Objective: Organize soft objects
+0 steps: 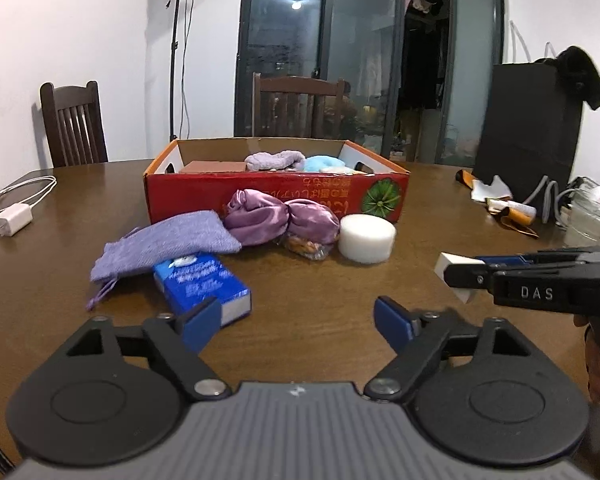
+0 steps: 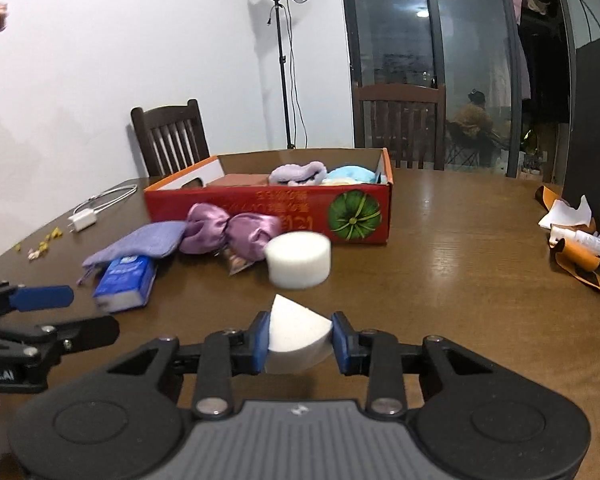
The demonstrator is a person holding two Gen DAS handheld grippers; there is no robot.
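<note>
1. The right tool (image 2: 300,340) is clamped on a white foam wedge (image 2: 298,334), held above the table (image 2: 460,264) and well short of the red box (image 2: 268,210). The pads bite only its near end. If the foam squashes or twists, it could pop out on the way to the box.
2. The left tool (image 1: 298,320) stands apart and empty, with the blue pack (image 1: 202,284) just ahead of its left pad. Closing here could pinch only a corner and tip the pack.
3. The two tools are near each other, so crossing paths toward the box risks a knock that frees the wedge.
4. The foam disc (image 2: 299,259), satin pouch (image 2: 228,232) and knit bag (image 2: 140,244) crowd the box's front wall. A low carry could sweep them aside.
5. The box already holds soft items on its right side, so a drop there may bounce out.
</note>
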